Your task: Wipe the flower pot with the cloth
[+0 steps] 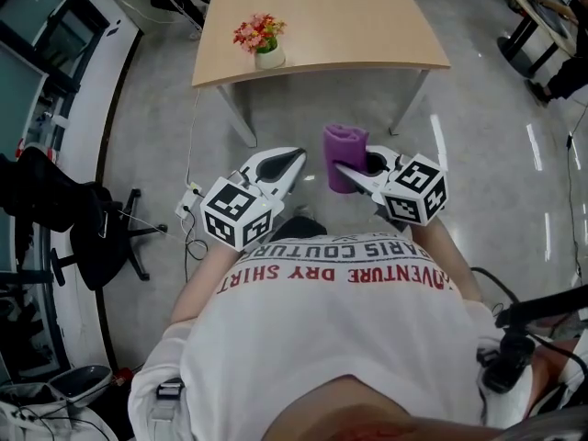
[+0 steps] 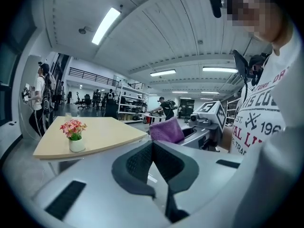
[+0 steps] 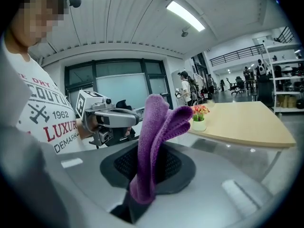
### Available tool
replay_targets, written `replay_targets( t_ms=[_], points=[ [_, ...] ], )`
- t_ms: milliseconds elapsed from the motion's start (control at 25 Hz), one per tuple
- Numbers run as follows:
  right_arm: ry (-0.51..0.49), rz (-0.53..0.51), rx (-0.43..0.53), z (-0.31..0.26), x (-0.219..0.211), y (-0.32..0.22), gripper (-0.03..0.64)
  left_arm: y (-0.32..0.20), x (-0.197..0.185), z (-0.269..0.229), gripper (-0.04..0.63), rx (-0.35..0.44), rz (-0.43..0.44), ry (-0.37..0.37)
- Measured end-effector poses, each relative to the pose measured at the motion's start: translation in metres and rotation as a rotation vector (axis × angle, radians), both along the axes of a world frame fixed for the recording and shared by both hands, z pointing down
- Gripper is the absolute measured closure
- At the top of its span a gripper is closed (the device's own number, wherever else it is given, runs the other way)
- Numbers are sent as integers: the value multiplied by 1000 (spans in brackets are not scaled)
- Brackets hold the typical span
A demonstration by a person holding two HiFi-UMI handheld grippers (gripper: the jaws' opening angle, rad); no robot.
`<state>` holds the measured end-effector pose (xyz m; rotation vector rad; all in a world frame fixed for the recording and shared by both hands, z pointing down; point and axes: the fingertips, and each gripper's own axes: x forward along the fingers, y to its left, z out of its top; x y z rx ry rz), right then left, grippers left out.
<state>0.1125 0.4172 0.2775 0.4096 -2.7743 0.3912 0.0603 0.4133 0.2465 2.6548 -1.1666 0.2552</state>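
A small white flower pot point(image 1: 269, 59) with pink and red flowers stands near the front edge of a light wooden table point(image 1: 367, 26); it also shows as the pot point(image 2: 76, 144) and the pot point(image 3: 198, 125). My right gripper point(image 1: 342, 170) is shut on a folded purple cloth point(image 1: 343, 154), which sticks up between its jaws as the cloth point(image 3: 154, 146). My left gripper point(image 1: 301, 157) is shut with nothing in it, its pads point(image 2: 142, 160) pressed together. Both grippers hang over the floor, short of the table.
The table's grey legs point(image 1: 241, 118) stand between me and the pot. A black office chair point(image 1: 96, 237) and cables lie at the left. Other people and shelves stand far back in the room. Another desk point(image 1: 542, 7) is at the top right.
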Motion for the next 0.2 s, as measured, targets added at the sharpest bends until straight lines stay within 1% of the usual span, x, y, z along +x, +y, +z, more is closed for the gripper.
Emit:
replay_targets(
  t_ms=[200],
  points=[
    [-3, -1, -4, -2, -8, -5, 560, -6, -10, 0, 595, -8, -11, 18]
  ],
)
